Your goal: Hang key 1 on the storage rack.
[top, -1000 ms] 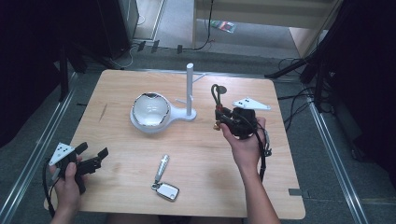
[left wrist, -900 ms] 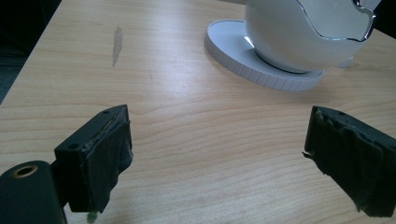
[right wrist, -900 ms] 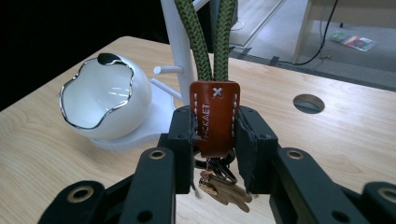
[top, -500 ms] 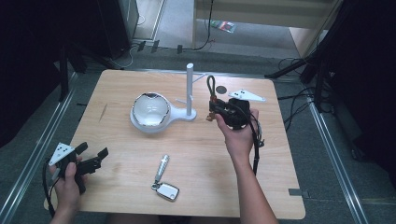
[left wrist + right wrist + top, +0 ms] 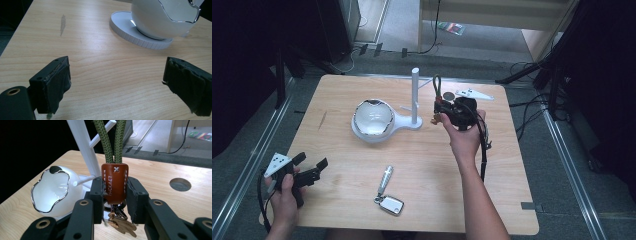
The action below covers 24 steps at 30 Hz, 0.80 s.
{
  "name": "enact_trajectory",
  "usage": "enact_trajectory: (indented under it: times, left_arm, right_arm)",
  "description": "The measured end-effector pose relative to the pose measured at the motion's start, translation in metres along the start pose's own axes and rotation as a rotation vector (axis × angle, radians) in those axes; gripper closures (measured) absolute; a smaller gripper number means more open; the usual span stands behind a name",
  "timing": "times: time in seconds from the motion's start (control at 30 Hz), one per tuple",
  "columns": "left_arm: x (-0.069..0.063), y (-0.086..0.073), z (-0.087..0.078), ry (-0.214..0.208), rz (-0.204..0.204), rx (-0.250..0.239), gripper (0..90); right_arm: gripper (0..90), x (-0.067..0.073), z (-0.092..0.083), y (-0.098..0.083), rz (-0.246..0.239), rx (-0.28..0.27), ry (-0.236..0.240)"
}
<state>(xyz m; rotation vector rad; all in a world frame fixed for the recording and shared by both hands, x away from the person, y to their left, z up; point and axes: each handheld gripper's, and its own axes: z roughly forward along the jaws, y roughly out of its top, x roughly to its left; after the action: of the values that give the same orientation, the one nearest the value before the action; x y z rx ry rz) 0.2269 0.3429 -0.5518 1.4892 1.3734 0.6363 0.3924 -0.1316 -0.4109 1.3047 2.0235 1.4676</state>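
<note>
since a second ago the right gripper [image 5: 443, 107] has carried its brown leather key fob with green cord loop [image 5: 114, 182], pinched between the jaws, leftward toward the white post stand [image 5: 415, 95] at upper centre. the fob reads "hickaet". the left gripper [image 5: 309, 167], lower left, stays spread and empty.

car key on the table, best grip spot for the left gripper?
Grip the car key across its slim silver shaft, not the wide fob. It lies flat, shaft running roughly away from the person, so come straight down with the left gripper, jaws either side. They're already open.
</note>
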Motion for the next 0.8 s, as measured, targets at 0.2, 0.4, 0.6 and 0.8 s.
enact_trajectory:
  times: [0.2, 0.4, 0.6, 0.8]
  left_arm:
    - [0.0, 0.0, 0.0, 0.001, 0.0, -0.001, 8.1]
    - [0.0, 0.0, 0.0, 0.001, 0.0, 0.0, 8.1]
    - [0.0, 0.0, 0.0, 0.001, 0.001, -0.001, 8.1]
    - [0.0, 0.0, 0.0, 0.001, 0.0, -0.001, 8.1]
  right_arm:
    - [70.1, -0.005, 0.009, 0.001, 0.031, 0.011, 0.015]
    - [70.1, -0.006, 0.017, 0.003, 0.046, 0.023, 0.038]
    - [70.1, -0.007, 0.026, 0.0, 0.058, 0.042, 0.045]
    - [70.1, -0.008, 0.032, -0.002, 0.064, 0.051, 0.051]
